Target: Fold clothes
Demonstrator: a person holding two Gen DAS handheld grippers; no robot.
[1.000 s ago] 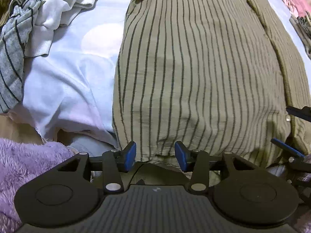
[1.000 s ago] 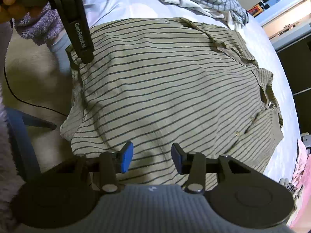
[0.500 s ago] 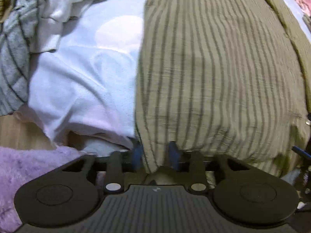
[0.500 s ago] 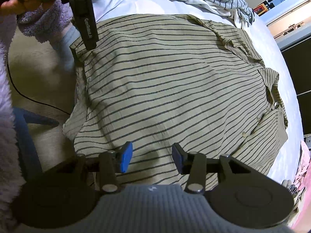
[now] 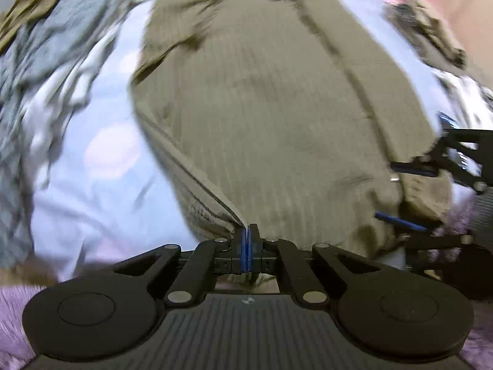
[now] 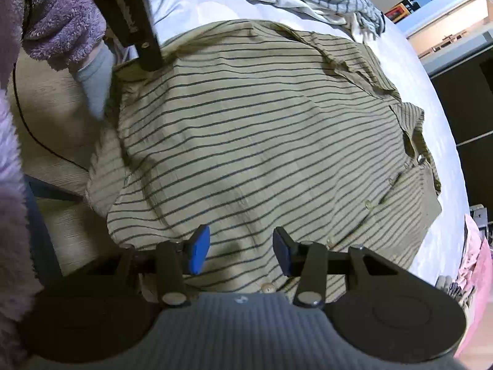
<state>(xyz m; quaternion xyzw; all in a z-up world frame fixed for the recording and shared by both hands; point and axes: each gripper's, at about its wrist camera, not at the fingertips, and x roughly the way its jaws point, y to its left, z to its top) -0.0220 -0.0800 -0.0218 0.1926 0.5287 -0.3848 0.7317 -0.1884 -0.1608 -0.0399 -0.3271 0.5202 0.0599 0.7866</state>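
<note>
Pale bed sheet (image 6: 409,71) — beige floor (image 6: 52,117) beside it — dark cabinet (image 6: 462,104).

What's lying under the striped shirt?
The striped shirt lies on a pale bedsheet, visible around its edges. Anything between shirt and sheet is covered, so it cannot be seen.

Each gripper is matte black plastic: a ribbed housing flanked by two round discs with recessed centres, and linkage arms pinned with silver screw heads. The left gripper (image 5: 247,240) and right gripper (image 6: 242,246) both carry blue pads (image 6: 197,254) on their fingers. White lettering, too blurred to read, runs along the left gripper's black body in the right wrist view. The person wears a fuzzy purple sleeve (image 6: 61,21).
</note>
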